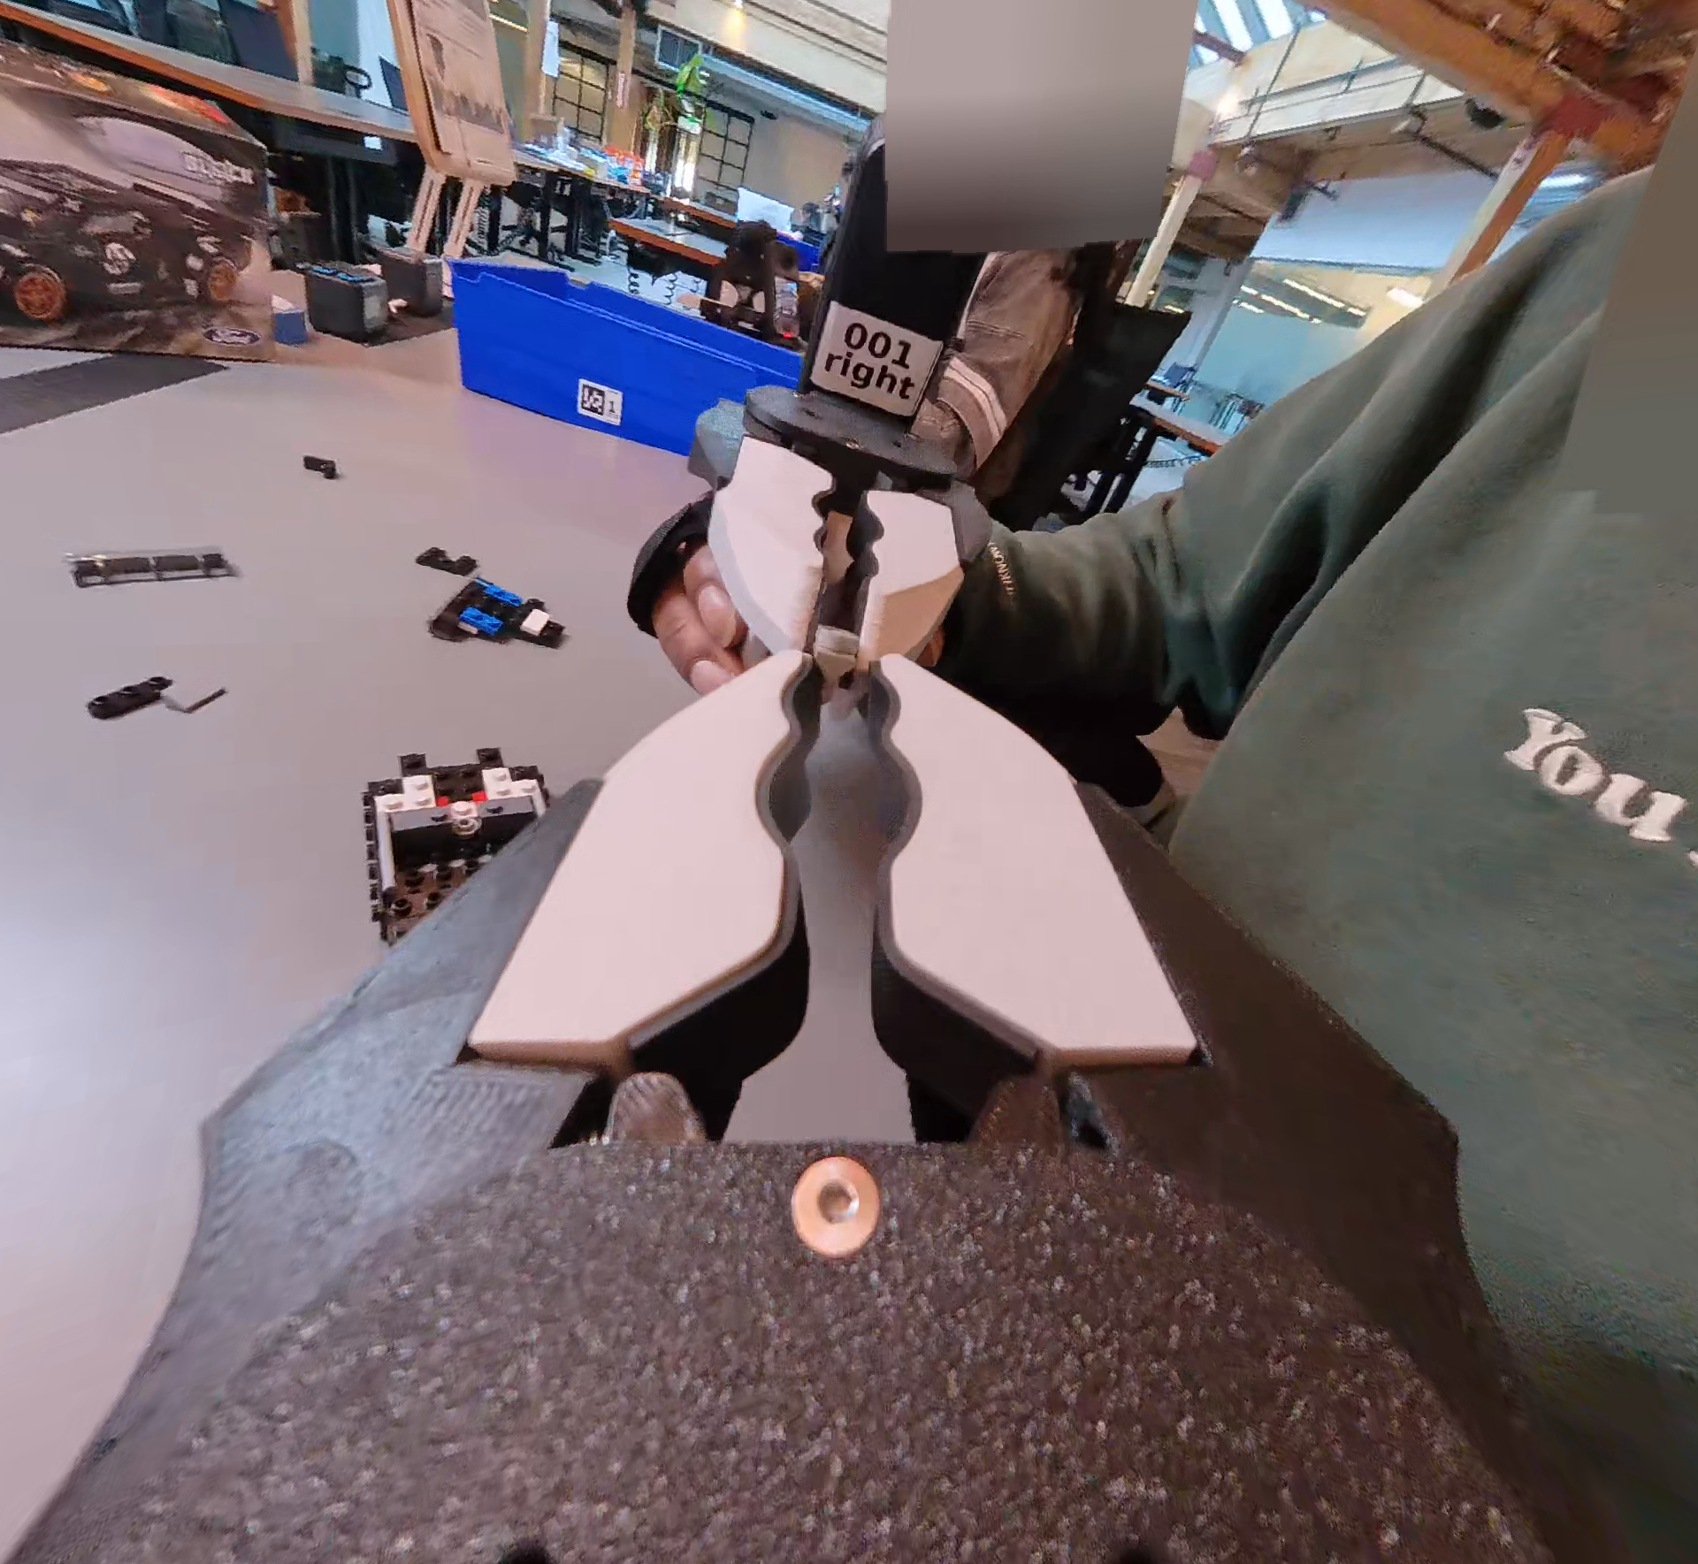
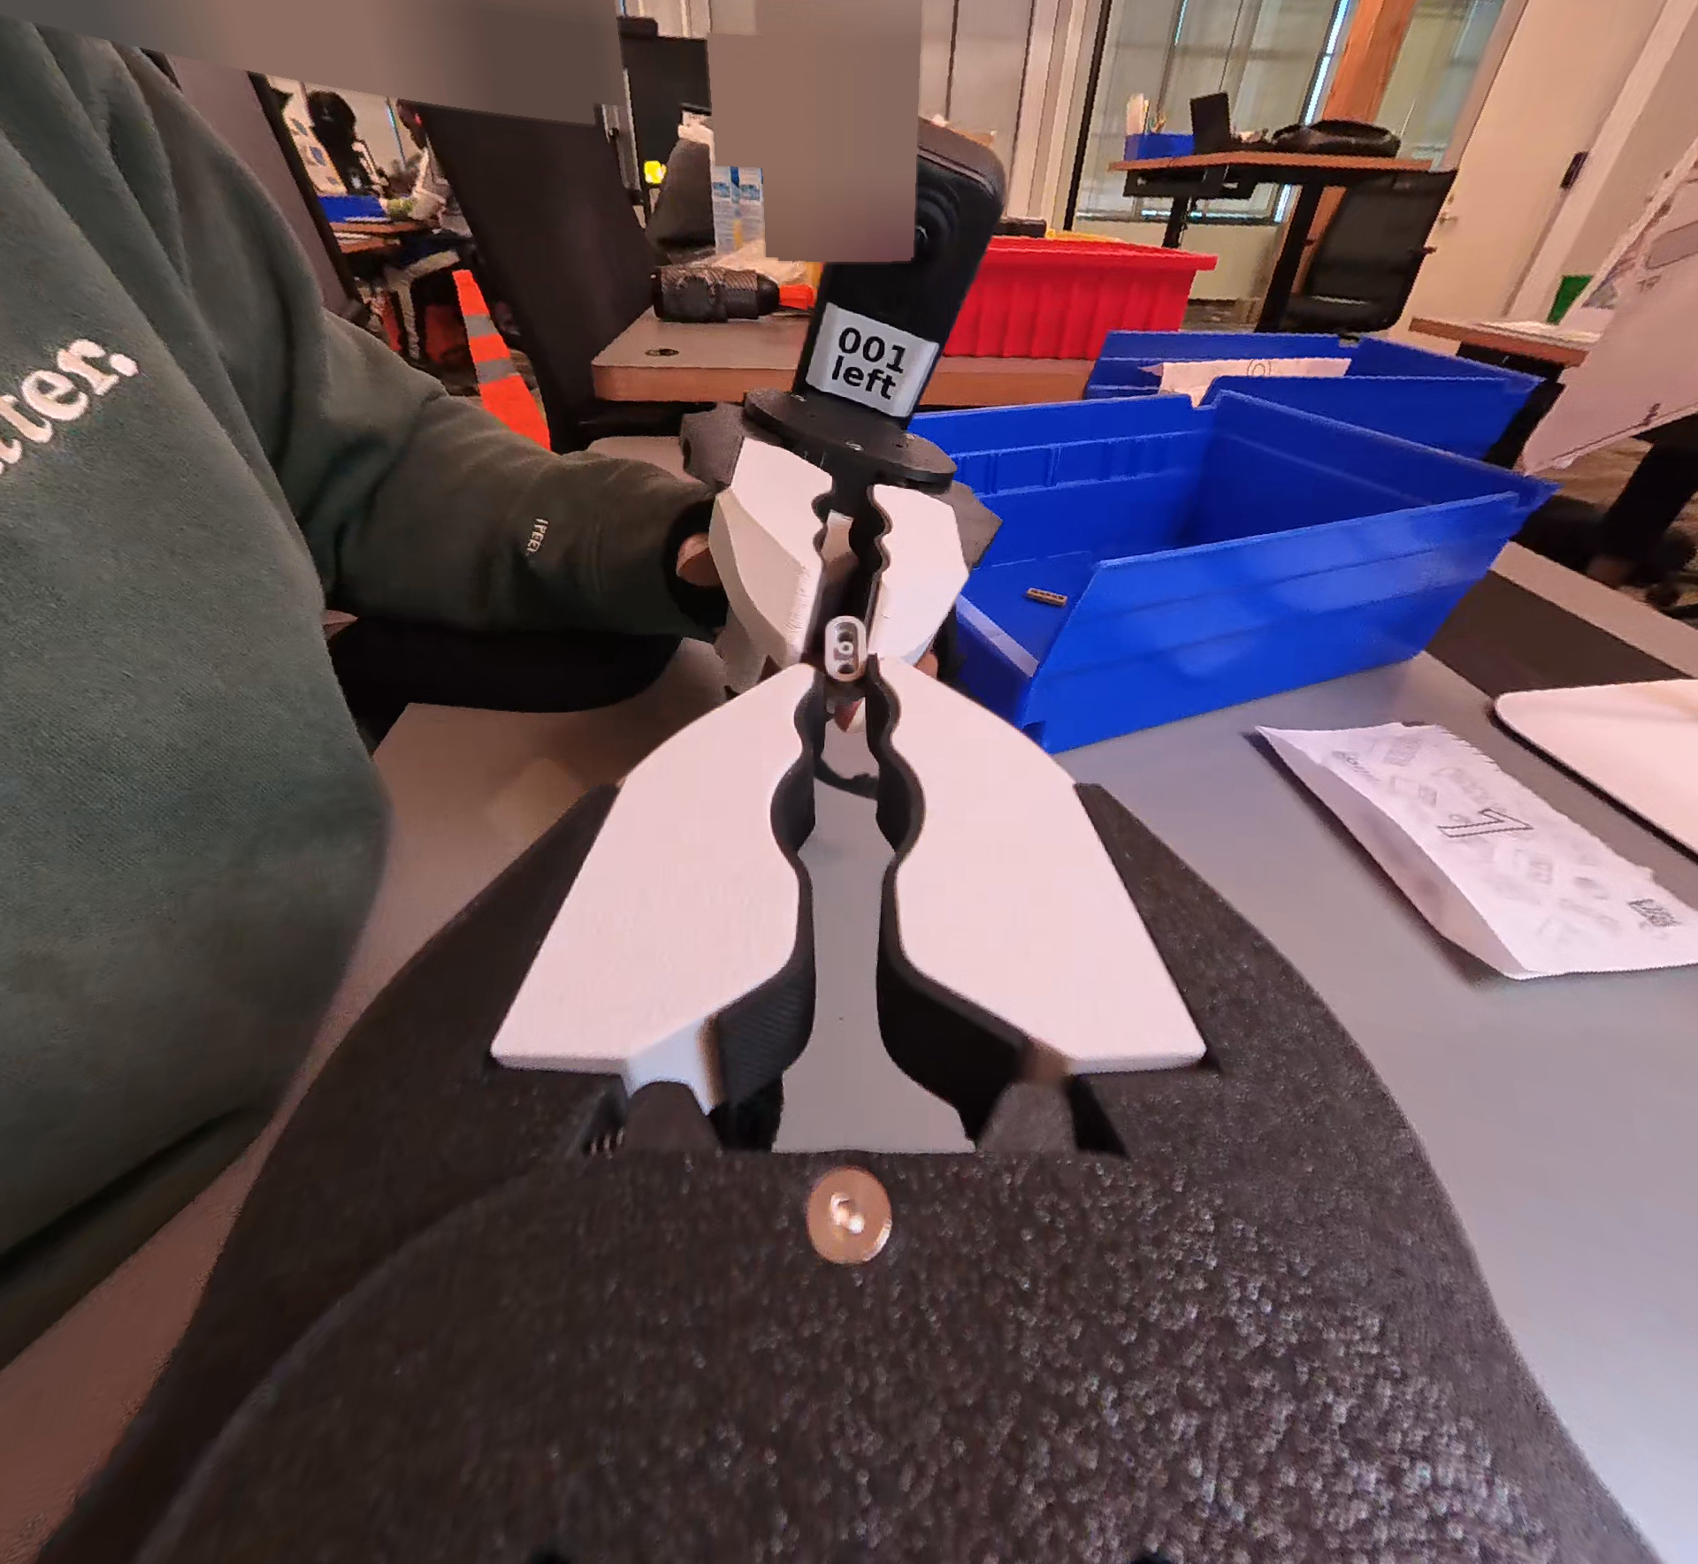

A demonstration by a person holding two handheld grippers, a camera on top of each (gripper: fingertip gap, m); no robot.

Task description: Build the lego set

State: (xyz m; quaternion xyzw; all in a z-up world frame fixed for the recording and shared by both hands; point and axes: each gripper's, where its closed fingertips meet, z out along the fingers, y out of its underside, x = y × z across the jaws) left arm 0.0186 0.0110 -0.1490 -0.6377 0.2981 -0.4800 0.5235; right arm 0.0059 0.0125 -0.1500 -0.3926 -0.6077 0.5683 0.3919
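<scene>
My left gripper (image 1: 840, 671) and my right gripper (image 2: 843, 675) meet tip to tip above the grey table (image 1: 276, 785). A small light grey brick piece (image 1: 838, 644) sits pinched where the tips meet. In the right wrist view the piece (image 2: 843, 649) shows end-on with a round hole. Both pairs of jaws are closed to a narrow gap around it. The right gripper (image 1: 838, 633) faces me in the left wrist view, and the left gripper (image 2: 843, 633) faces me in the right wrist view. A person in a green sweatshirt (image 1: 1378, 601) holds both.
On the table to the left lie a black-and-white brick assembly (image 1: 455, 831), a black-and-blue assembly (image 1: 496, 610), loose black pieces (image 1: 129, 696) and a small bag (image 1: 152, 566). A car-picture box (image 1: 119, 234) and blue bin (image 1: 606, 344) stand behind. To the right are an open blue bin (image 2: 1240, 546), a printed paper bag (image 2: 1488, 849) and a white board (image 2: 1626, 748). Less than 4 cm separates the two grippers' tips. The black-and-white brick assembly (image 1: 455, 831) is about equally far from each gripper, around 15 cm.
</scene>
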